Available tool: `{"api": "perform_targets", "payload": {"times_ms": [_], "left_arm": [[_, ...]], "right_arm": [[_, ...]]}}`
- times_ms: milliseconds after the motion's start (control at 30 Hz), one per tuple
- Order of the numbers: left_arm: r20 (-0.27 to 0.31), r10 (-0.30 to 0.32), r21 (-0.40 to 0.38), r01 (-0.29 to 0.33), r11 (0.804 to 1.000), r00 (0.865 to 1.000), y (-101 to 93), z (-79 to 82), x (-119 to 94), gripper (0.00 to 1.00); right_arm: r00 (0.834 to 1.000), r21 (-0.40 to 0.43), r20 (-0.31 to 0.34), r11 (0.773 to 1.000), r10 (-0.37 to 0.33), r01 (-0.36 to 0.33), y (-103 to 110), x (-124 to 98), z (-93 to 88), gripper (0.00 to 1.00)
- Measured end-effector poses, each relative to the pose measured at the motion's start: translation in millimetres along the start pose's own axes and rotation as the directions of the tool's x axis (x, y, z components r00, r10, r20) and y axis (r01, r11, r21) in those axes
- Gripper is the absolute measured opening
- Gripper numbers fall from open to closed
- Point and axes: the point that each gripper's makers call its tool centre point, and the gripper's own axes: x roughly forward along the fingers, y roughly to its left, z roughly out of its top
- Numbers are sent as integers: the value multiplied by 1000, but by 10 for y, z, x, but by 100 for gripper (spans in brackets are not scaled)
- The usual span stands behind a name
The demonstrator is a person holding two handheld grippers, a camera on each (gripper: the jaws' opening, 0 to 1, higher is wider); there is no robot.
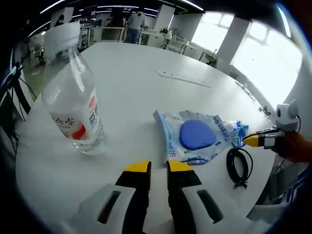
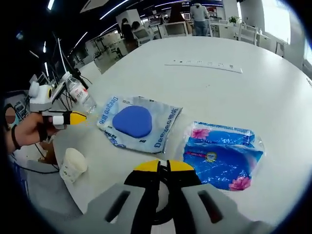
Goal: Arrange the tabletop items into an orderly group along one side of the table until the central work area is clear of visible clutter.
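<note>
A clear water bottle [image 1: 73, 107] with a white cap and red label stands on the white round table [image 1: 131, 73], left of and beyond my left gripper [image 1: 158, 166], whose yellow-tipped jaws stand a narrow gap apart with nothing between them. A clear bag holding a blue round pad [image 1: 197, 135] lies just right of those jaws. My right gripper [image 1: 252, 140] reaches in from the right beside that bag's edge. In the right gripper view my right gripper [image 2: 163, 165] is shut, tips touching, just short of the bag [image 2: 134, 122]. A blue flowered packet [image 2: 224, 156] lies to its right. The left gripper [image 2: 73, 117] is near the bottle [image 2: 78, 95].
A black coiled cable [image 1: 238, 165] lies near the table edge under the right gripper. A white paper cup [image 2: 73, 165] lies on its side by the edge. A long white strip [image 2: 202, 65] lies further across the table. People and desks are in the background.
</note>
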Motion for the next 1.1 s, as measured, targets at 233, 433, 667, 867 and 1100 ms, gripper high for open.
{"api": "perform_targets", "payload": {"times_ms": [233, 433, 667, 867, 1100], "left_arm": [[3, 2, 14, -2, 1000, 1000, 18, -50, -105, 10], [1, 5, 32, -5, 999, 1000, 64, -115, -180, 11], [4, 13, 52, -13, 999, 1000, 145, -168, -294, 12], [19, 0, 83, -2, 997, 1000, 194, -174, -390, 14], [20, -6, 117, 3, 993, 1000, 229, -225, -476, 15]], "right_arm": [[1000, 1, 0, 1000, -12, 12, -72, -78, -76, 2], [1000, 4, -6, 1000, -27, 27, -163, -158, -182, 2], [999, 5, -13, 999, -41, 41, -247, -245, -268, 3], [998, -20, -29, 998, -53, 52, -340, -303, -324, 3], [997, -31, -42, 997, -70, 69, -472, -362, -415, 5]]}}
